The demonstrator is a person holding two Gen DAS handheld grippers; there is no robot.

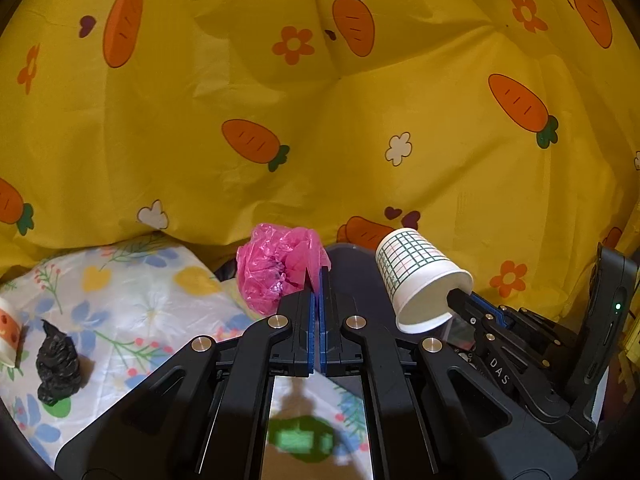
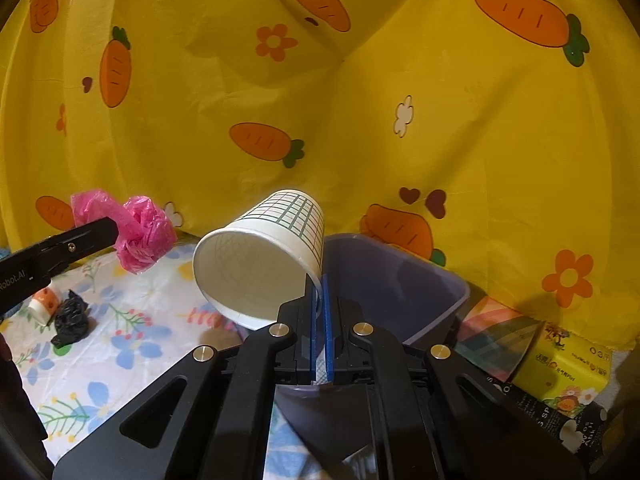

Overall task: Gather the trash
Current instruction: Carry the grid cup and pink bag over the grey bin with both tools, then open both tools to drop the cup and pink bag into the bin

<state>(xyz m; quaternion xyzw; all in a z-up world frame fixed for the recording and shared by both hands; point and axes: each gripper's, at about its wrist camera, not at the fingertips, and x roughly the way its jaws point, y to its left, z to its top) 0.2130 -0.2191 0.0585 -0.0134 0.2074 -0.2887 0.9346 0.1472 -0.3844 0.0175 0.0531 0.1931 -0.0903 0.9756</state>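
Note:
My left gripper (image 1: 320, 276) is shut on a crumpled pink plastic bag (image 1: 276, 266), which hangs in the air at its tips. The same pink bag (image 2: 140, 232) shows at the left of the right wrist view. My right gripper (image 2: 319, 286) is shut on the rim of a white paper cup with a green grid (image 2: 260, 260), tilted on its side with the mouth toward the camera. That cup (image 1: 420, 276) appears to the right in the left wrist view. A purple-grey bin (image 2: 400, 280) stands open just beyond the right gripper.
A black crumpled bag (image 1: 58, 364) and a small white and orange cup (image 1: 8, 336) lie on the floral cloth (image 1: 132, 292) at the left. A yellow carrot-print curtain (image 1: 320, 120) fills the background. A yellow tissue pack (image 2: 568, 372) and a colourful booklet (image 2: 496, 340) lie right of the bin.

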